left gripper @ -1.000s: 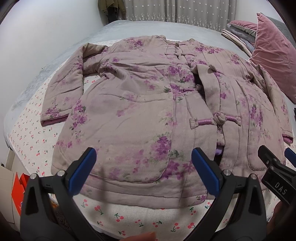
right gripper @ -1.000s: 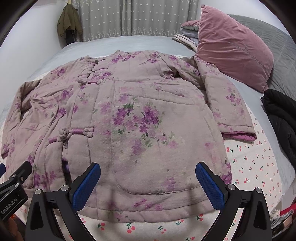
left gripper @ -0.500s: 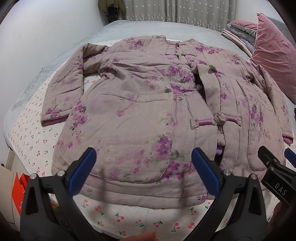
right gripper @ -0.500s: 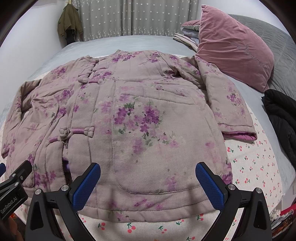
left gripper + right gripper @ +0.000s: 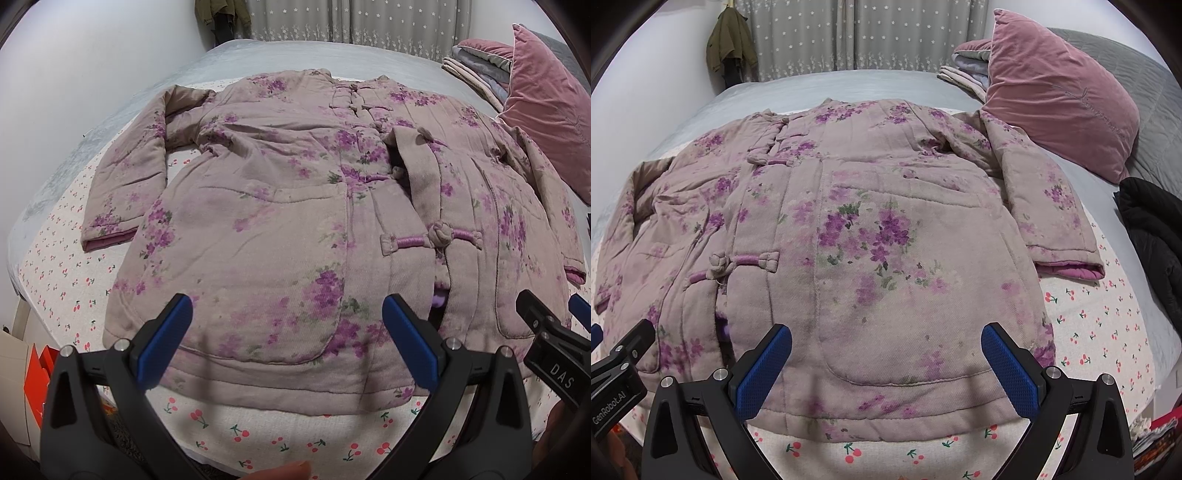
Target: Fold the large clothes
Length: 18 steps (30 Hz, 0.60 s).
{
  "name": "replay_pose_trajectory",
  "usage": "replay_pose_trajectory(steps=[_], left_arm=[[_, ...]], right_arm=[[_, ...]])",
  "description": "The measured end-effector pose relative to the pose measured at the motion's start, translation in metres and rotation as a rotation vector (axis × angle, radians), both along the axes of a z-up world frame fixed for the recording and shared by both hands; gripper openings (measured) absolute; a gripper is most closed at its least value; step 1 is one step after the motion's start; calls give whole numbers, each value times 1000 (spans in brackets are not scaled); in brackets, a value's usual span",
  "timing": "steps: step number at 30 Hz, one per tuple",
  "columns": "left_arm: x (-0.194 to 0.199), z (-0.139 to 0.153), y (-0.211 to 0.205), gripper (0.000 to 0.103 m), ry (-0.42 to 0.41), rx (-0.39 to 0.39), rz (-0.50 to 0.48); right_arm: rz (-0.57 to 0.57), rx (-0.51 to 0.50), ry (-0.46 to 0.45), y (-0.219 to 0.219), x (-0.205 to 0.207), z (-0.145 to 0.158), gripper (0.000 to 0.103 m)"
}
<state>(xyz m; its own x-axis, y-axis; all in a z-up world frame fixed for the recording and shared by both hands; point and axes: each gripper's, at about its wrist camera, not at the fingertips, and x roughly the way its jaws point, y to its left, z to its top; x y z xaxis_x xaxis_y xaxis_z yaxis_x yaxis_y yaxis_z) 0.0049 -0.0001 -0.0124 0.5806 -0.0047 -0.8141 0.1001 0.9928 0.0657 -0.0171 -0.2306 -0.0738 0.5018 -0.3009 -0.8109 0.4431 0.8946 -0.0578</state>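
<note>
No shift since earlier: padded coat lengthwise, collar away, hem toward both wide-spread, empty grippers' fingers

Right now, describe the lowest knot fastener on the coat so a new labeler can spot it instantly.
Start at the bed sheet with the cherry print, where the floral padded coat lies spread flat, front up. Follow its front opening from the collar toward the hem. The lowest knot fastener is the closure nearest the hem, done up, with bright purple cord loops, whereas the fasteners near the collar look plain beige.
</note>
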Motion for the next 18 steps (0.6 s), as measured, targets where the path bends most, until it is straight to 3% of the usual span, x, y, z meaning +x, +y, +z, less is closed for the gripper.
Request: replay_pose_trajectory(steps=[18], left_arm=[[4, 0, 2, 102, -1, 15, 16]], right_arm=[[-1, 6, -3, -3, -2, 0, 103]])
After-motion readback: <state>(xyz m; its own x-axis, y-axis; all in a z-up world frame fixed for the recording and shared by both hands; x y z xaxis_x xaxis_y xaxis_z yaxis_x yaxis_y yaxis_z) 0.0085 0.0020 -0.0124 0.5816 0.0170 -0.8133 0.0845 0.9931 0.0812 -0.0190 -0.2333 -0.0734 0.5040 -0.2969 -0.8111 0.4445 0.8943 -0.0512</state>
